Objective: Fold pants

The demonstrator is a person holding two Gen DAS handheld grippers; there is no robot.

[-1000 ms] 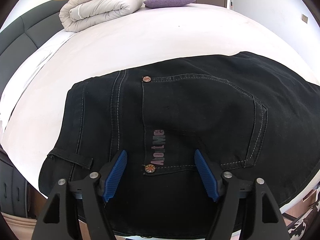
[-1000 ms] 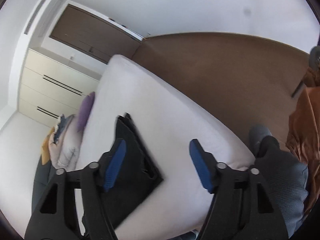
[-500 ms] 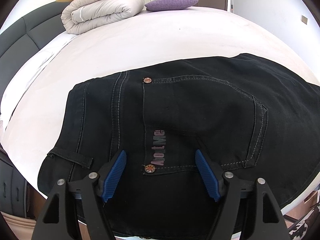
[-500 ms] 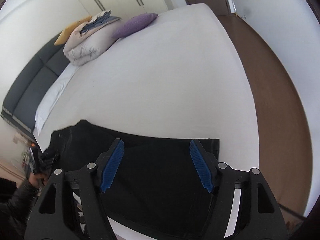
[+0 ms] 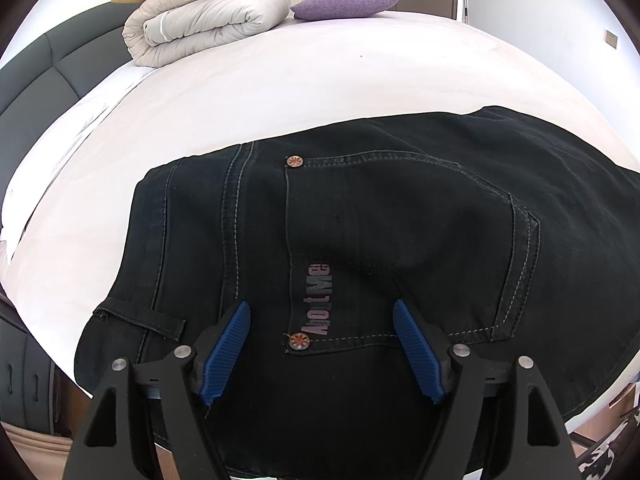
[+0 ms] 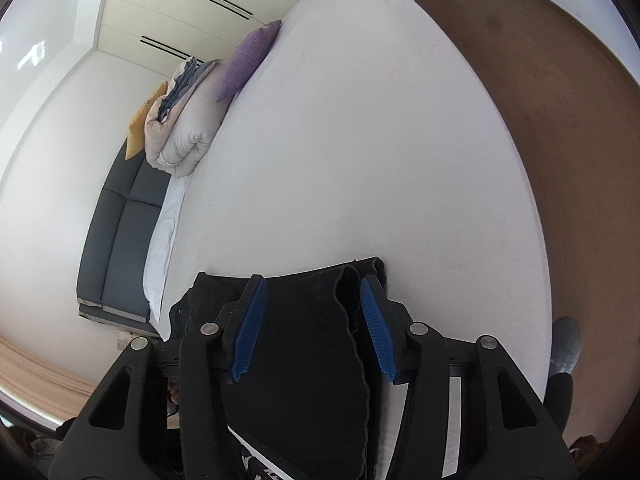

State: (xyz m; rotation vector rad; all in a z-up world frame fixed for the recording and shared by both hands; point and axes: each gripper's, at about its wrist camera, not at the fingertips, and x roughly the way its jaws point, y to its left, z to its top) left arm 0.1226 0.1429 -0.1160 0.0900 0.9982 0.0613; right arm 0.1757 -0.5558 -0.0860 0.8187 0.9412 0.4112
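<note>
Black jeans (image 5: 380,248) lie flat on the white bed (image 5: 280,92), back pocket up, waistband to the left. My left gripper (image 5: 322,344) is open and hovers over the pocket area near the bed's front edge. In the right wrist view the leg end of the jeans (image 6: 308,340) lies between the blue pads of my right gripper (image 6: 312,320). The jaws stand apart, partly narrowed, and the pads do not press the cloth. The hem edge curls up near the right pad.
A rolled beige duvet (image 5: 208,20) and a purple pillow (image 5: 344,5) sit at the bed's far end by the dark headboard (image 5: 36,80). A brown floor (image 6: 560,120) runs along the bed's right side. Wardrobe doors (image 6: 192,4) stand behind.
My right gripper has swung down over the leg end of the jeans, and its jaws have narrowed around the hem. My left gripper has barely moved.
</note>
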